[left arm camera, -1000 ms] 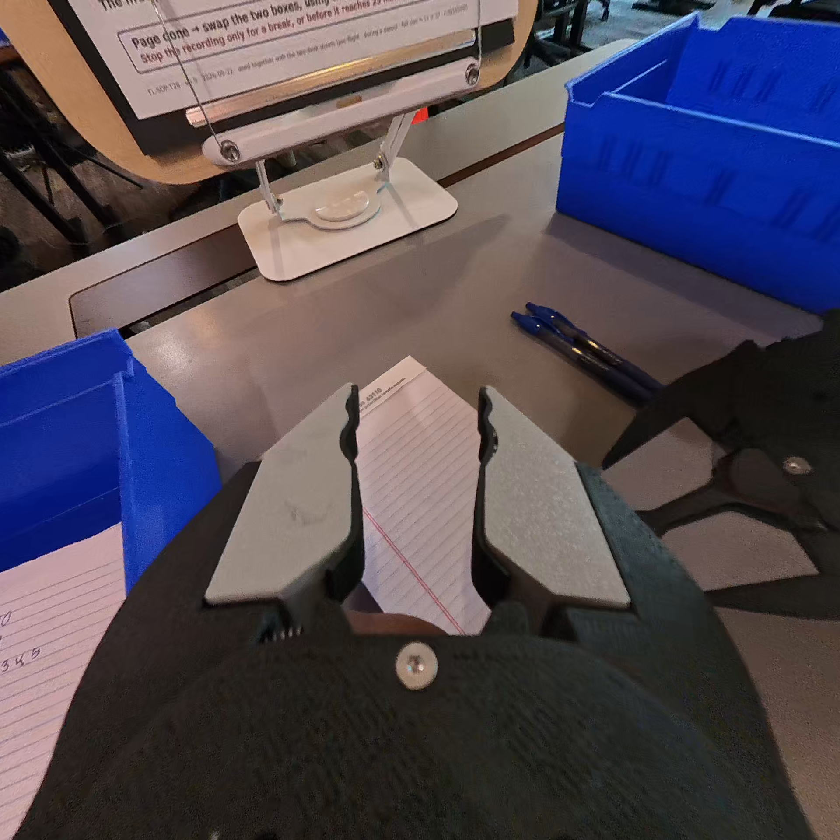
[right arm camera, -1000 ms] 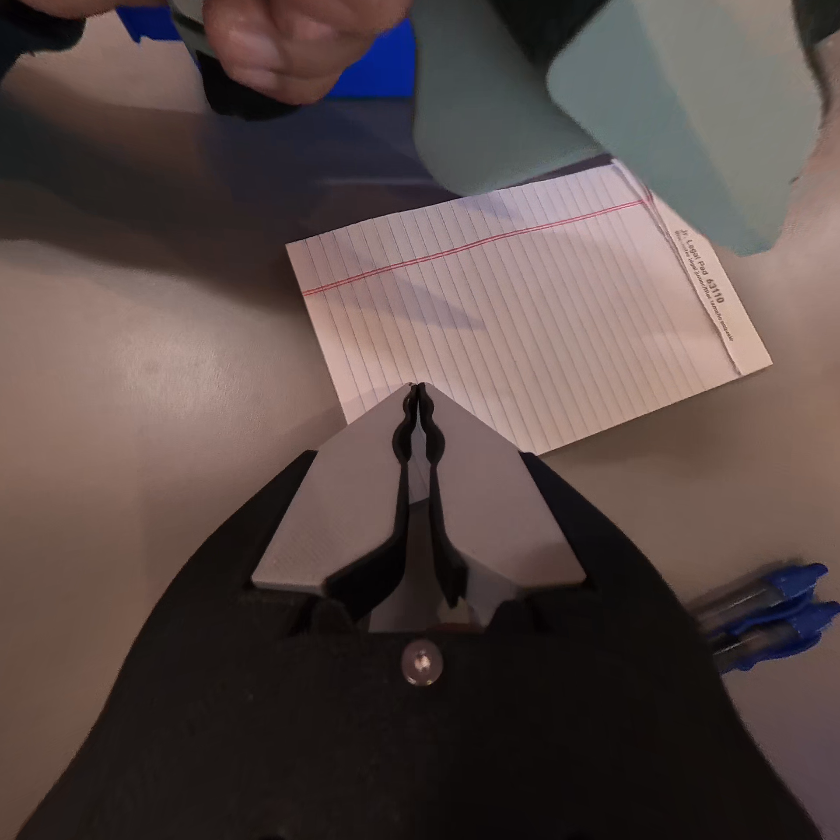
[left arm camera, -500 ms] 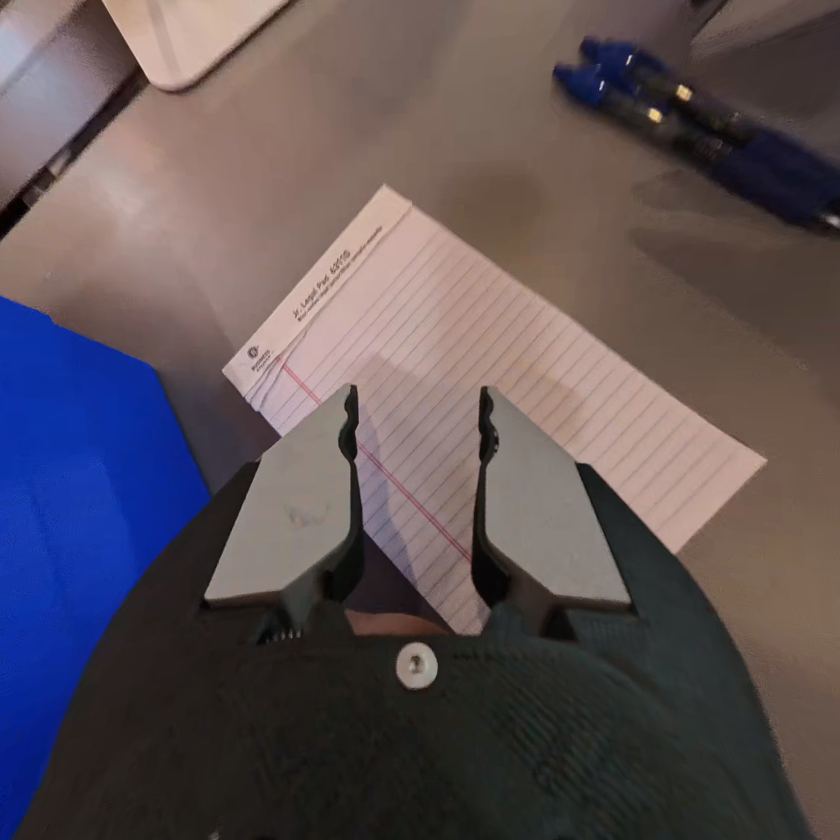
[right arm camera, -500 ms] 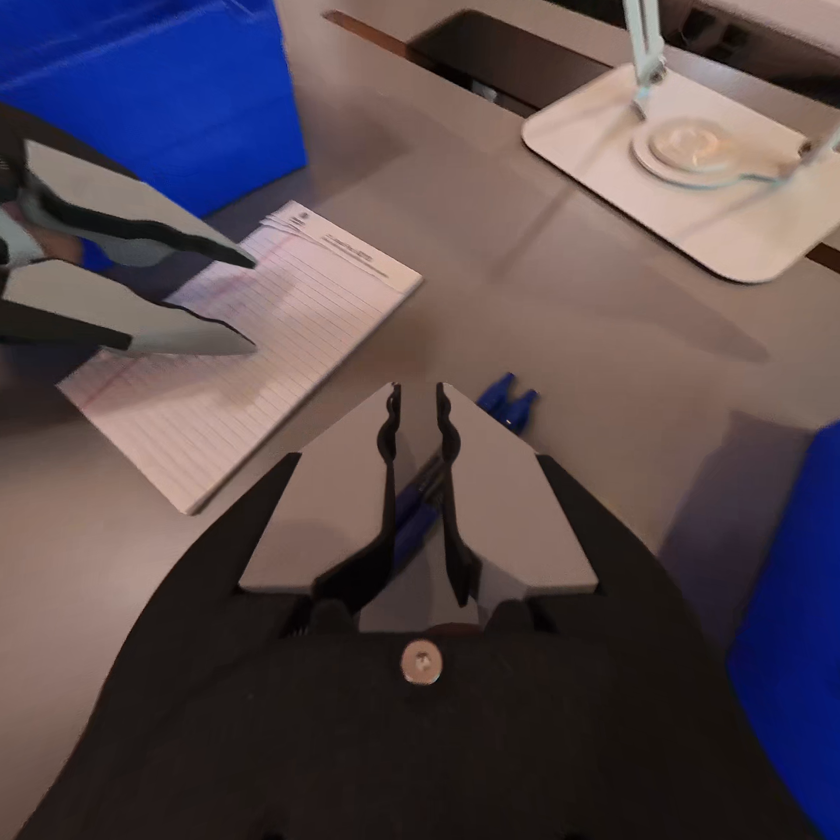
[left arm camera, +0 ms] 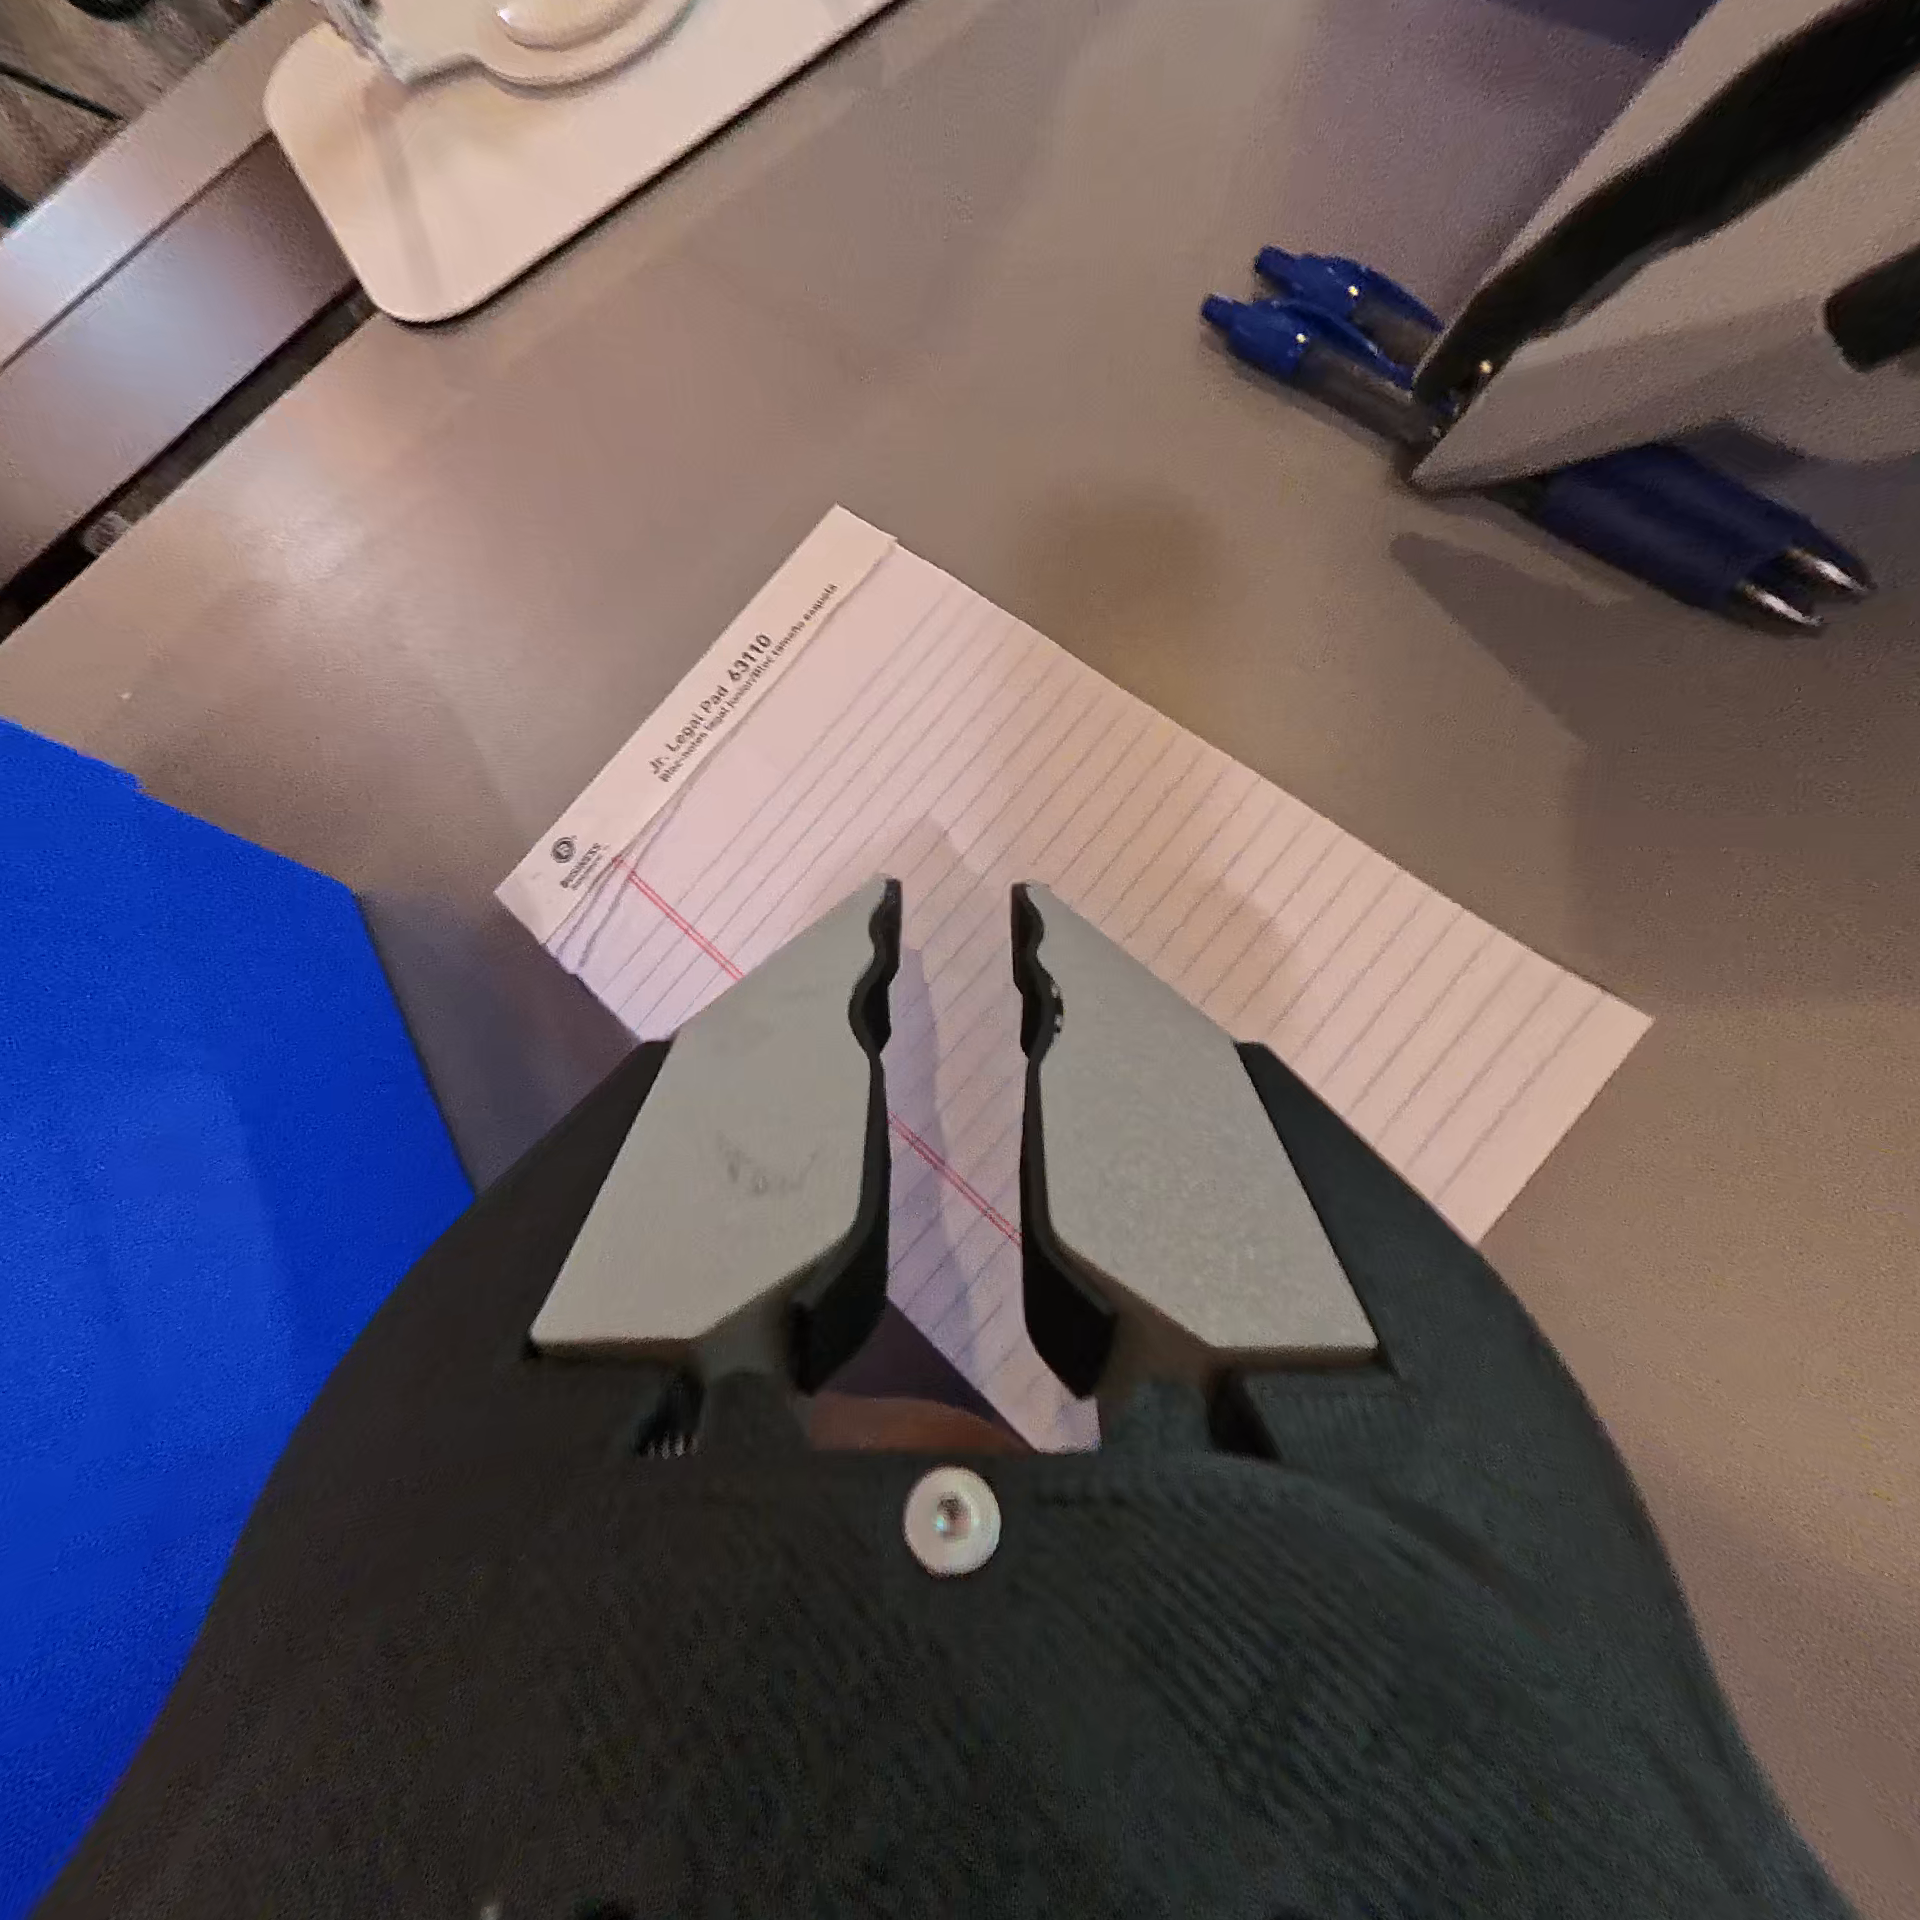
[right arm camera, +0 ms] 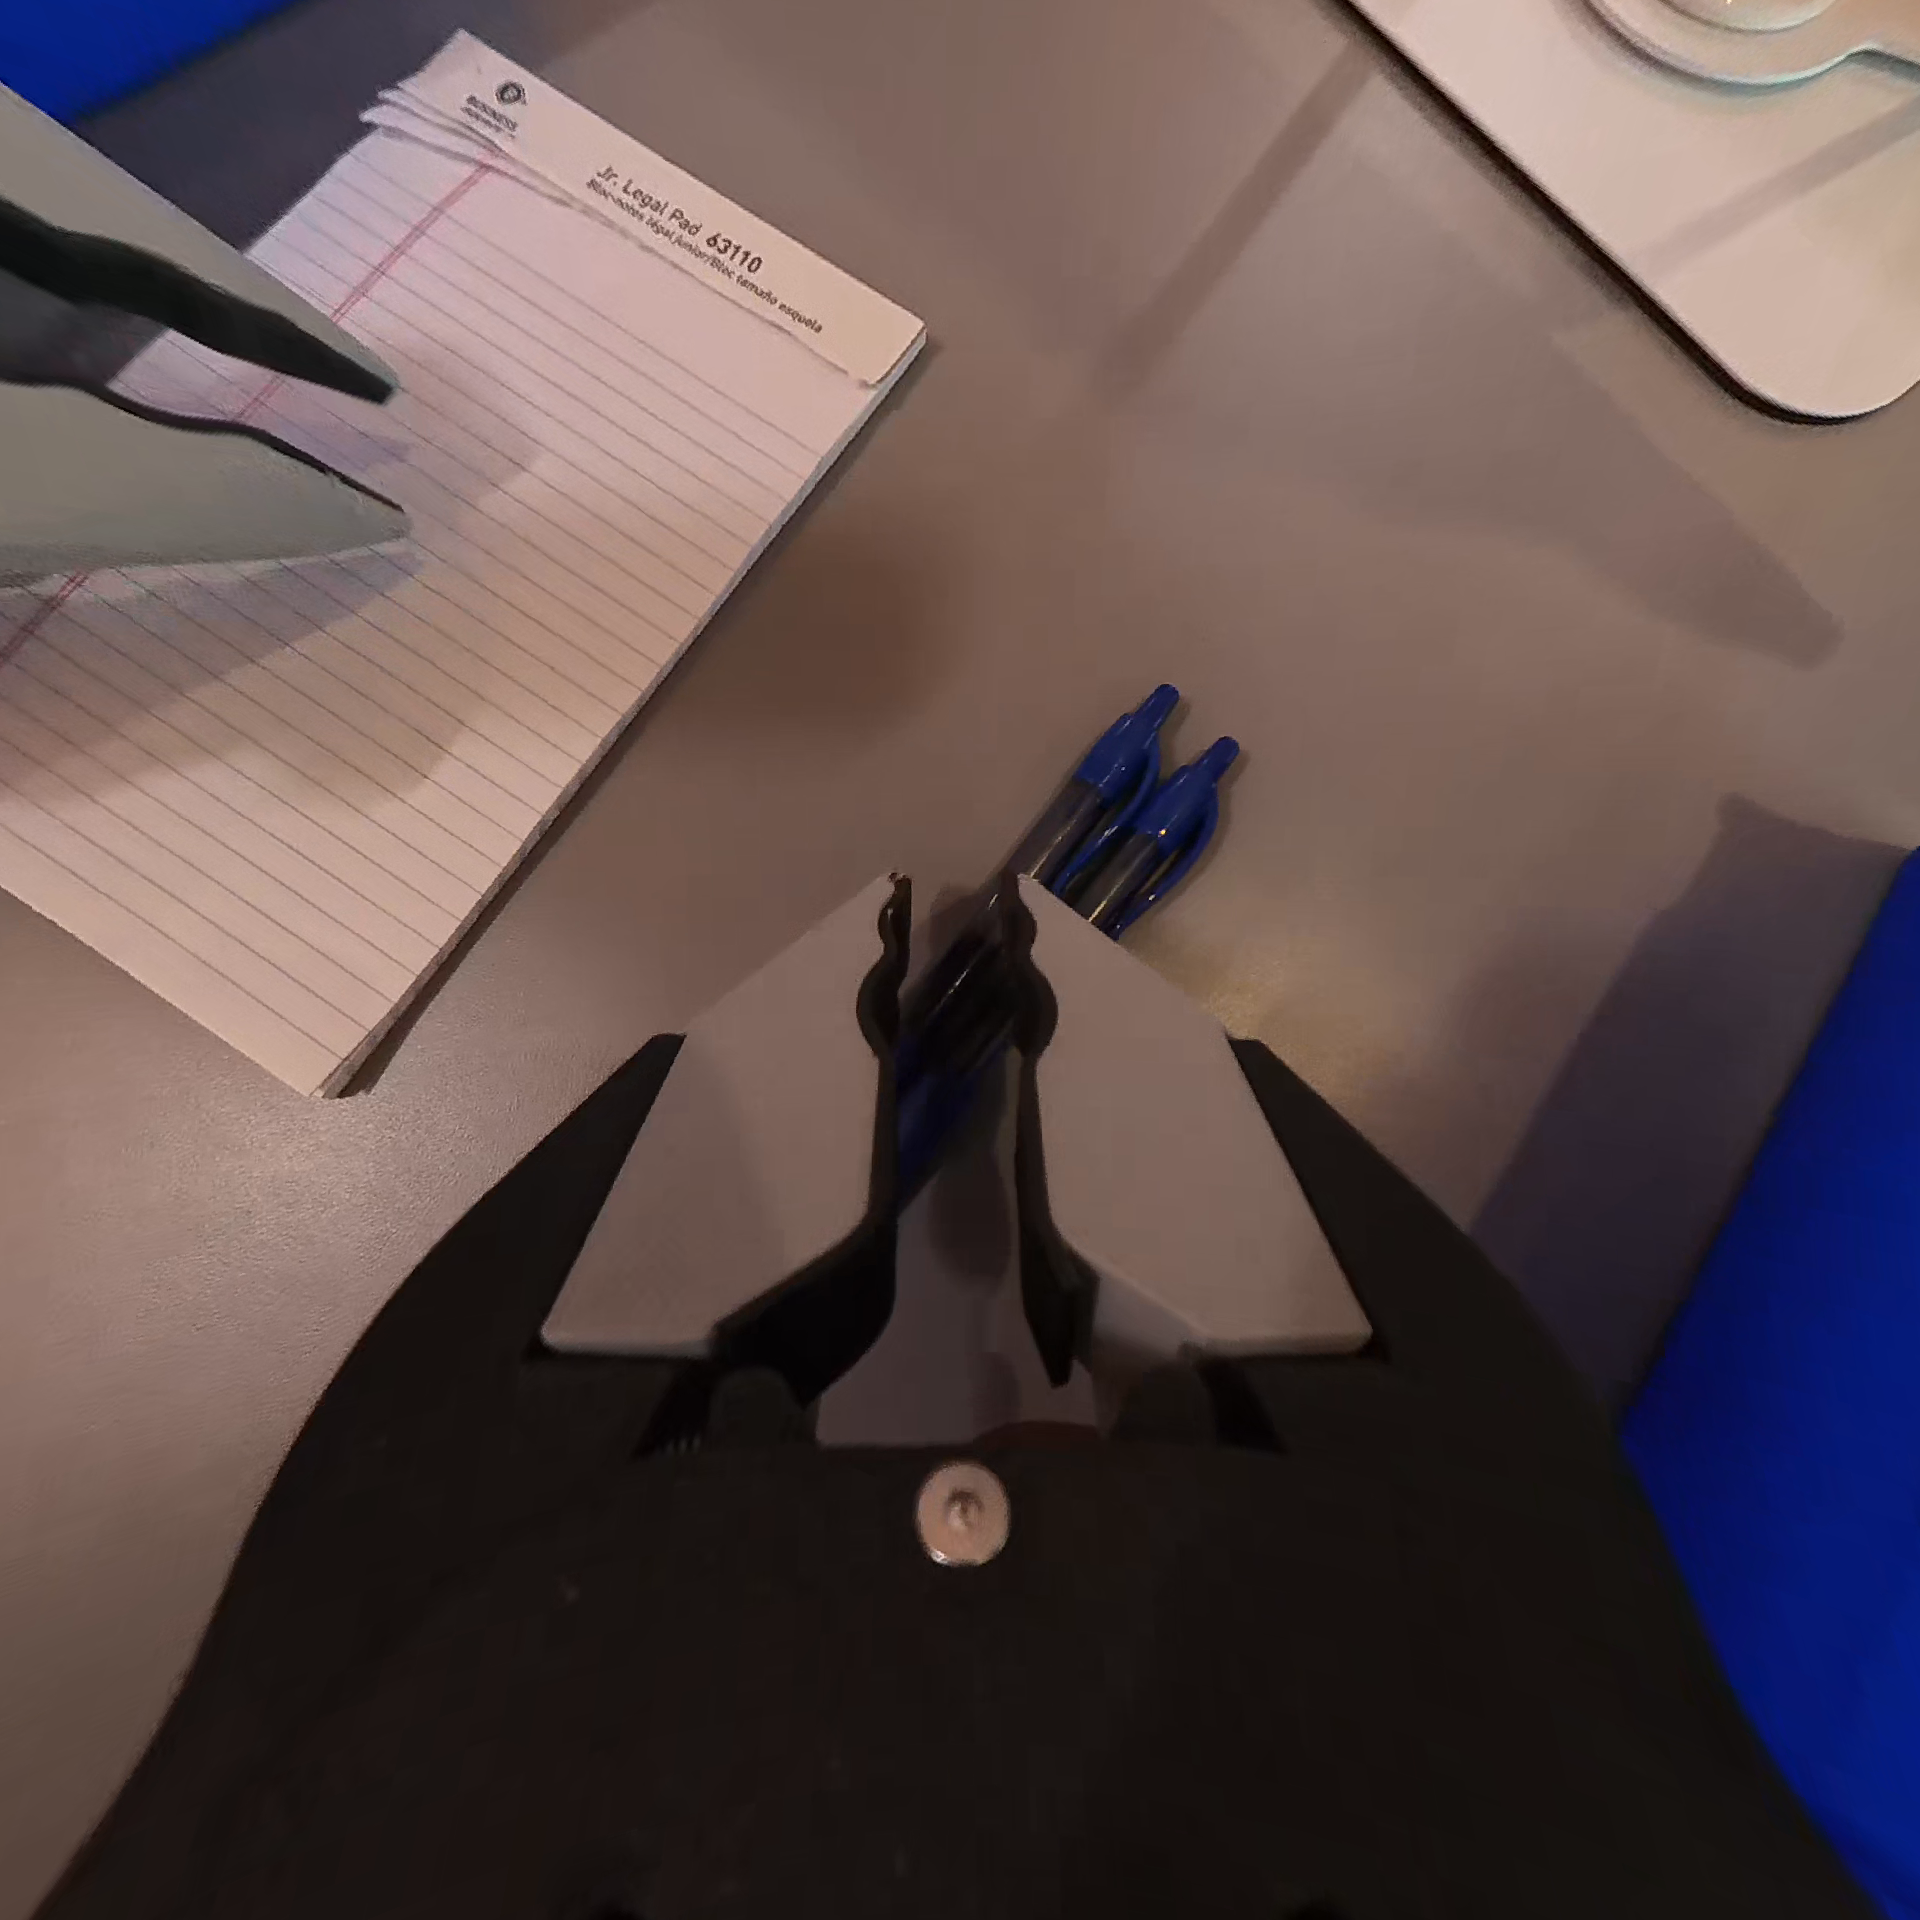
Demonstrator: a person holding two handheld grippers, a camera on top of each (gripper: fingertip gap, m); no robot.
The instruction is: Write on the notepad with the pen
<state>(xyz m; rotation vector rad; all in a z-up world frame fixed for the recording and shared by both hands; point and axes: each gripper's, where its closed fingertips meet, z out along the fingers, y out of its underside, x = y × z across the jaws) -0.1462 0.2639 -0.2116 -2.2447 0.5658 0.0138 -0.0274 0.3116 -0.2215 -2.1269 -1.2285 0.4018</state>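
Note:
A white lined notepad [left arm camera: 1091, 831] lies on the grey table; it also shows in the right wrist view [right arm camera: 468, 540]. My left gripper [left arm camera: 954, 909] is open with a narrow gap, empty, its tips just over the pad's red margin line; it enters the right wrist view from the left [right arm camera: 390, 457]. Two blue pens [right arm camera: 1132, 800] lie side by side to the right of the pad. My right gripper [right arm camera: 961, 894] is open and low over them, with one pen's barrel running between its jaws. The left wrist view shows the pens [left arm camera: 1320, 322] and the right gripper's tips [left arm camera: 1444, 436] on them.
A blue bin [left arm camera: 156, 1143] stands left of the pad and another blue bin [right arm camera: 1808, 1351] stands right of the pens. The white base of a document stand [left arm camera: 499, 177] sits at the back of the table [right arm camera: 1299, 468]. The gap from one gripper's tips to the other's is roughly 12 cm.
My left gripper's jaws have narrowed over the pad. My right gripper has swung from the pad to the pens and come down over them, one pen now between its jaws.

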